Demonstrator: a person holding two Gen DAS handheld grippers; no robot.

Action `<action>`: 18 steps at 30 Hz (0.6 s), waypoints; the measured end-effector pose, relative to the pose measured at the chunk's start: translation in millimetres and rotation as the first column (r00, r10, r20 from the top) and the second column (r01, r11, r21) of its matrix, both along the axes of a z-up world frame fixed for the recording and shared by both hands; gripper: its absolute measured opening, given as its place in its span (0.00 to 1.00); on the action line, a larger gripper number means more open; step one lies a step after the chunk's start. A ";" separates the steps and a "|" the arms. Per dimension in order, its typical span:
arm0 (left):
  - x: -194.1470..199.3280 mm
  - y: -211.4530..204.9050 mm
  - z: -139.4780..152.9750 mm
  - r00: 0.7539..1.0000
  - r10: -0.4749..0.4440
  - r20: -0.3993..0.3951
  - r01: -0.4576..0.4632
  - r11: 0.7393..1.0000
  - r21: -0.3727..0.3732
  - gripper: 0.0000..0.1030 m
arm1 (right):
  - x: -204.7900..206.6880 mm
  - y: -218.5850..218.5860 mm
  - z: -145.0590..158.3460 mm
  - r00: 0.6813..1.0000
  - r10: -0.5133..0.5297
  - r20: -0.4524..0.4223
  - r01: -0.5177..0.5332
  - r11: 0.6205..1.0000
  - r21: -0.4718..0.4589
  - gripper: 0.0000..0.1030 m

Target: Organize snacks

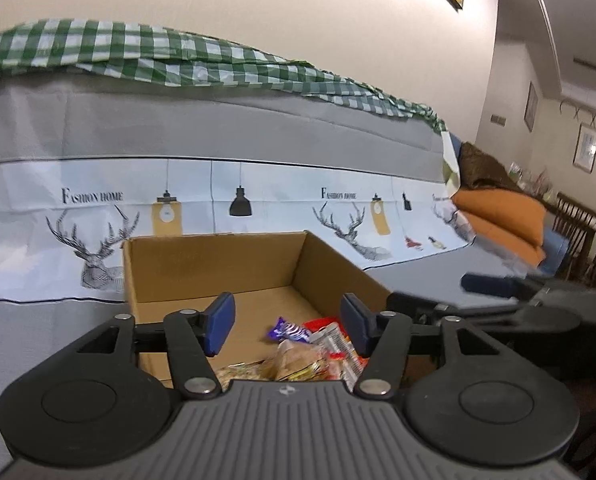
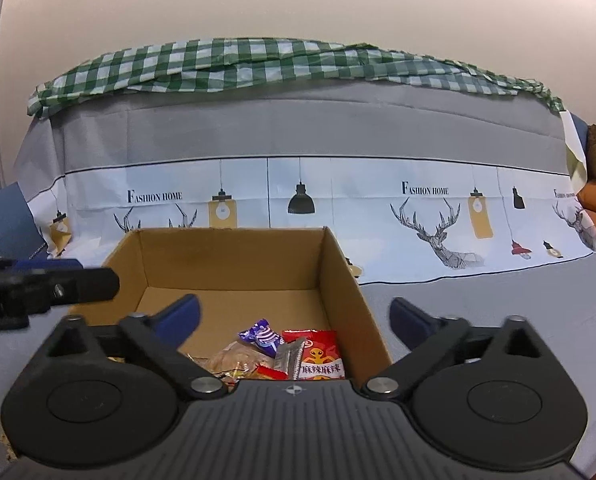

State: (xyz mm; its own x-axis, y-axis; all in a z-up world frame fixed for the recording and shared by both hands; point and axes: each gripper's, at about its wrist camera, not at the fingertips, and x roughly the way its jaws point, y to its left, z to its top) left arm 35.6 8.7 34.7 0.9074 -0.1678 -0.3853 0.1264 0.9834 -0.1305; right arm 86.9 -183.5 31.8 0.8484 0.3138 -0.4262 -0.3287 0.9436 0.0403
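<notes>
An open cardboard box (image 1: 218, 264) (image 2: 234, 260) stands on a grey cloth right in front of both grippers. In its near end lie several snacks: a purple wrapper (image 1: 288, 330) (image 2: 260, 336), a red packet (image 2: 317, 356), a silver packet (image 2: 292, 356) and a tan bag (image 1: 294, 360) (image 2: 234, 358). My left gripper (image 1: 288, 320) hovers over the box's near end, open, with no snack between its blue pads. My right gripper (image 2: 294, 312) is open very wide above the same pile, and it holds nothing. Each gripper shows blurred at the edge of the other's view.
Behind the box rises a sofa back under a grey and white deer-print cover (image 2: 298, 140), with a green checked cloth (image 2: 258, 60) along its top. Orange cushions (image 1: 501, 216) and a wooden chair (image 1: 573, 220) are at the far right. Grey cloth (image 2: 477, 312) spreads around the box.
</notes>
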 end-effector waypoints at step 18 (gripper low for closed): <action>-75.6 -37.2 -10.0 0.995 0.054 -0.082 -0.047 0.995 0.083 0.93 | -74.8 -55.1 -7.5 0.994 -0.105 -0.022 0.106 0.992 0.064 0.99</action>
